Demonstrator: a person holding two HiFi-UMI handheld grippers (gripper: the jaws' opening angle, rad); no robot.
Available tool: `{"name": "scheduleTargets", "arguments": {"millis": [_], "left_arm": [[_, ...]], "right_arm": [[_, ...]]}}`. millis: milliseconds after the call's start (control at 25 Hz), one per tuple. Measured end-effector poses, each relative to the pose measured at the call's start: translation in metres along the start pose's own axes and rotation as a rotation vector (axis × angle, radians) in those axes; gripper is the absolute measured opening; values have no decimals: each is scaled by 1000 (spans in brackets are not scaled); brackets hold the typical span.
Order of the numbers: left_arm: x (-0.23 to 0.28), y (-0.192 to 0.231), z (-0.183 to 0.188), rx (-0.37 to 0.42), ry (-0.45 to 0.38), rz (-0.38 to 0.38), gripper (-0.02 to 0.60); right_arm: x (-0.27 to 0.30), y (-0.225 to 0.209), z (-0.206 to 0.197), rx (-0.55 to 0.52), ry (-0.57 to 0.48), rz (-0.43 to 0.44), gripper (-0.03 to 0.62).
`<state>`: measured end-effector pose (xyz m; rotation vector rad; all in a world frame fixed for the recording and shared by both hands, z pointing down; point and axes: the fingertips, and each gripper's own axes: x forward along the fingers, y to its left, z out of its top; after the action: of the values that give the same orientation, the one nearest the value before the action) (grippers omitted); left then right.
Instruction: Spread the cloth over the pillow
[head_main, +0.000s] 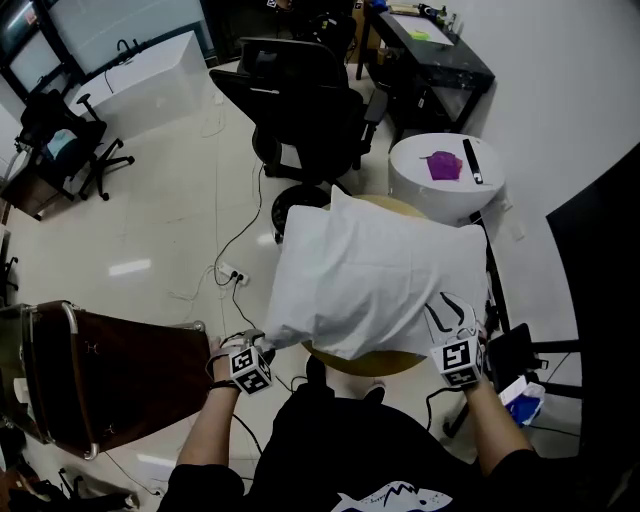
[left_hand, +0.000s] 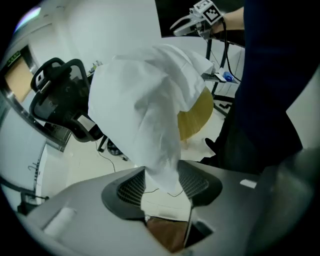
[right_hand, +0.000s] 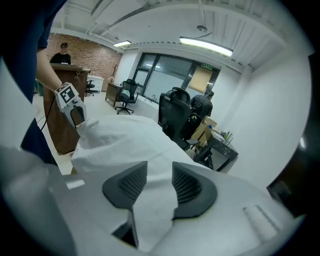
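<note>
The cloth lies heaped on the stool, its long axis crosswise. At the stool's near-left edge, the left gripper gapes around one corner. At the near-right edge, the right gripper pinches the other.

1. The floor is pale and glossy, and a white power strip with cables lies on it.
2. Before me stands a black office chair. Behind it is a dark desk by the white wall.
3. At my left is a brown wooden cabinet.
4. Far off I see large windows, a brick wall and a long ceiling lamp, which is lit.
</note>
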<state>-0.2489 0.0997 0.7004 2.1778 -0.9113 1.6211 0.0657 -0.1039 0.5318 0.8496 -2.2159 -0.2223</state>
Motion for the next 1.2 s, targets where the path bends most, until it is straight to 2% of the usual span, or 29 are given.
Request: {"name": "scheduleTargets", "arguments": {"millis": [80,200,320,480,560,720,920,1040,1200], "left_arm": [[2,4,-4,55,12,4,86],[-3,9,-11,124,14,8,44],[-25,22,-16,169,20,62,0],[-63,41,-19,181,34,147,0],[-66,39,-24,172,56,143,0],[-53,16,-32,108,107,75,0],[-29,0,-40,30,172,-17,6],[-21,2,-37,1,189,-49,52],[-24,15,-43,-1,225,-102,148]], "right_arm": [[7,-1,5,5,2,-16,167],[15,-8,9,23,35,-58,167],[20,-16,8,70,57,-81,167],[29,-23,-2,82,63,-71,167],[36,-27,-8,91,69,-58,167],[46,-33,-16,106,67,-19,167],[53,-30,-16,59,42,38,167],[54,-28,-19,32,30,67,167],[52,-29,-13,46,8,77,167]]}}
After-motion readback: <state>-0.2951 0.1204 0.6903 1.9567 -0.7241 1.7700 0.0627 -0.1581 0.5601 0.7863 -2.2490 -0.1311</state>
